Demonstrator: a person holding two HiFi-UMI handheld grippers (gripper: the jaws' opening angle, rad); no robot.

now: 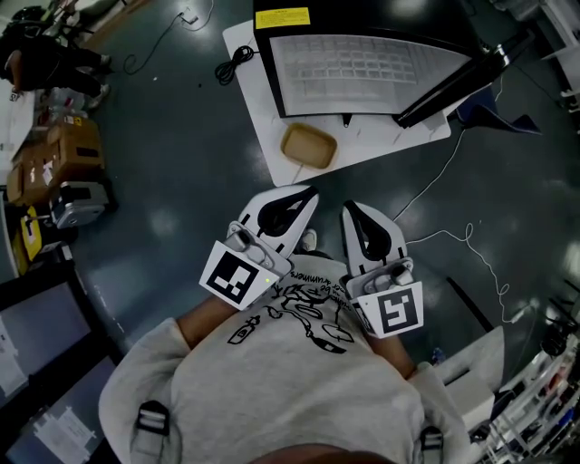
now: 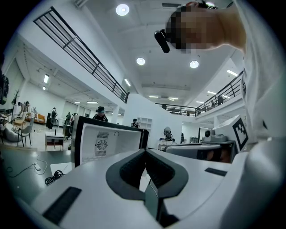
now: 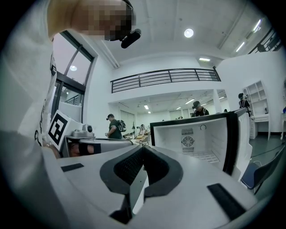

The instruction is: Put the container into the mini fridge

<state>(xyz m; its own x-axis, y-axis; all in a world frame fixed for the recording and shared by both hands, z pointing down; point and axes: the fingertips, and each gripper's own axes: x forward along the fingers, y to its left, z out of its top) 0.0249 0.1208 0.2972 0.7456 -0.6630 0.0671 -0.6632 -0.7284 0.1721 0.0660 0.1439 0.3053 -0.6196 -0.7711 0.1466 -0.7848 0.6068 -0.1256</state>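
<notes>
Left gripper (image 1: 305,194): clenched, empty.
Right gripper (image 1: 350,209): clenched, empty.
Risk: unopened jaws would shove the container (image 1: 308,146) toward the mini fridge (image 1: 362,63), not grasp it.

Dark grey glossy floor (image 1: 172,154), lamp glare on it. White walls (image 3: 147,58). Black-railed mezzanine balcony (image 3: 165,75) along upper level. Round recessed ceiling lights (image 2: 122,10) lit. Tall dark-framed windows (image 3: 73,67). Brown cardboard boxes (image 1: 54,163) at floor edge.

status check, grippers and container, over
Left gripper and right gripper shut, empty. Container on mat before open mini fridge, untouched. Nothing seen blocking.
</notes>
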